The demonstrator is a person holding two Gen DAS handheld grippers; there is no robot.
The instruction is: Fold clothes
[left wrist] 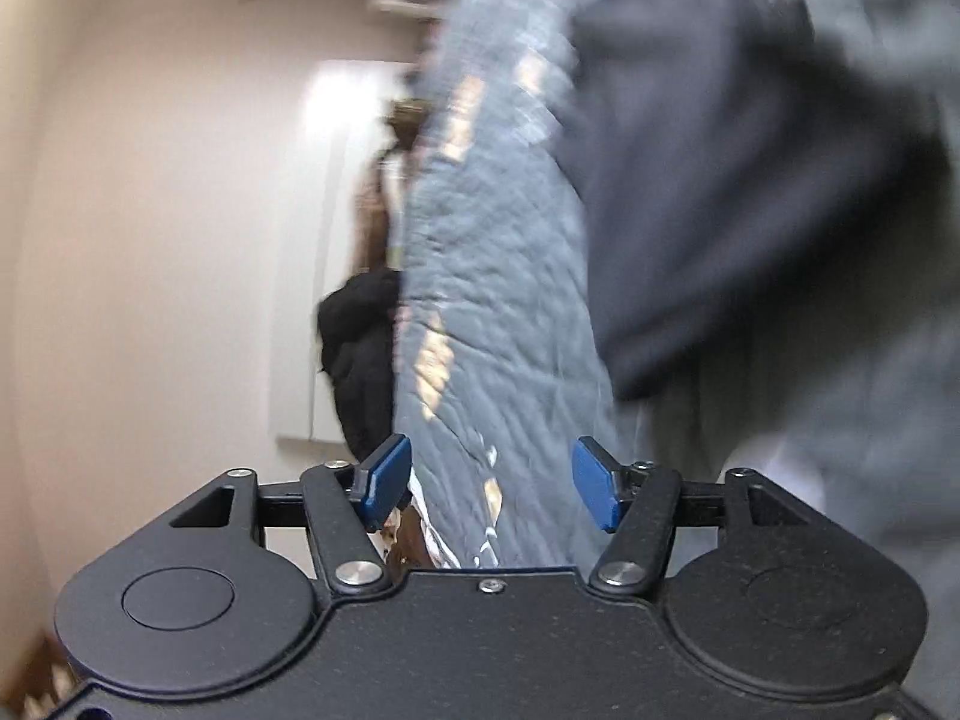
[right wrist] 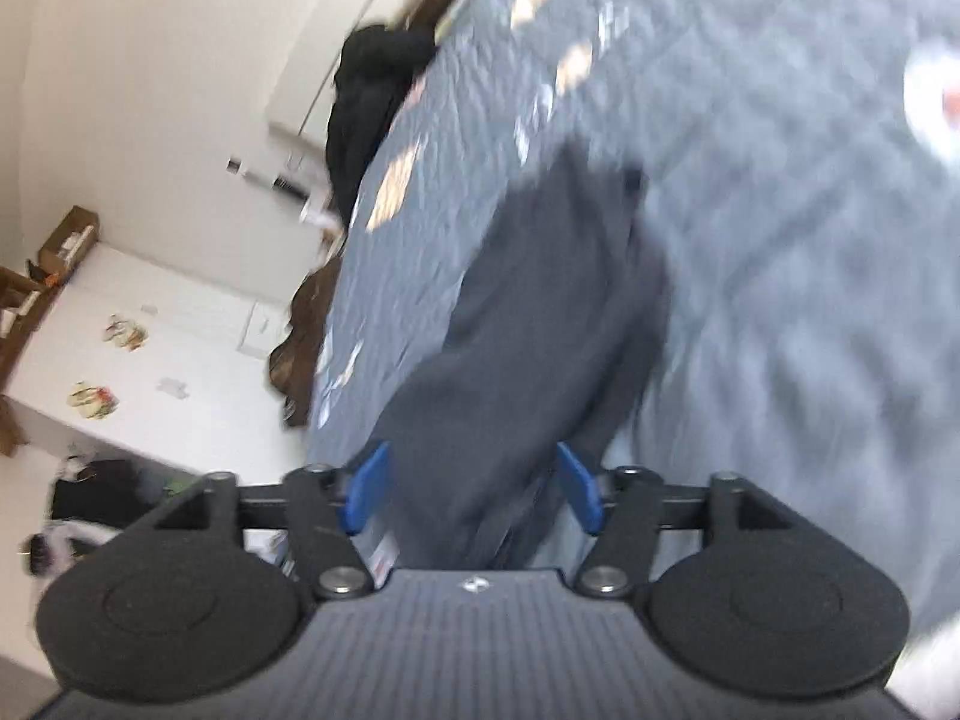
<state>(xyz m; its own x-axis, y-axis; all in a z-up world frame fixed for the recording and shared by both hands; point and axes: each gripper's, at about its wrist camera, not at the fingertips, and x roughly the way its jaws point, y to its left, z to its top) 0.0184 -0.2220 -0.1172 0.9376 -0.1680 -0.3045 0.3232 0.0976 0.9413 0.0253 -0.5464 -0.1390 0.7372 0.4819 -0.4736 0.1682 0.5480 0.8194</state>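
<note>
Both views blurred. Left gripper [left wrist: 491, 483]: jaws apart, blue pads [left wrist: 384, 480] clear of cloth, quilt [left wrist: 492, 276] beyond. Dark garment [left wrist: 708, 192] on quilt, right of left gripper, ahead of it. Right gripper [right wrist: 471, 489]: jaws apart, garment [right wrist: 540, 324] running between pads, contact not discernible. Black bundle [right wrist: 366, 96] at quilt's far edge.

Ahead of the left gripper [left wrist: 491, 483], a quilted grey-blue bedspread [left wrist: 480, 300] looks stitched, soft and matt. To its right lies a dark garment [left wrist: 690, 180] of smooth matt cloth. The fingers [left wrist: 384, 480] are glossy blue plastic on grainy matt black plastic with shiny metal rivets.
</note>
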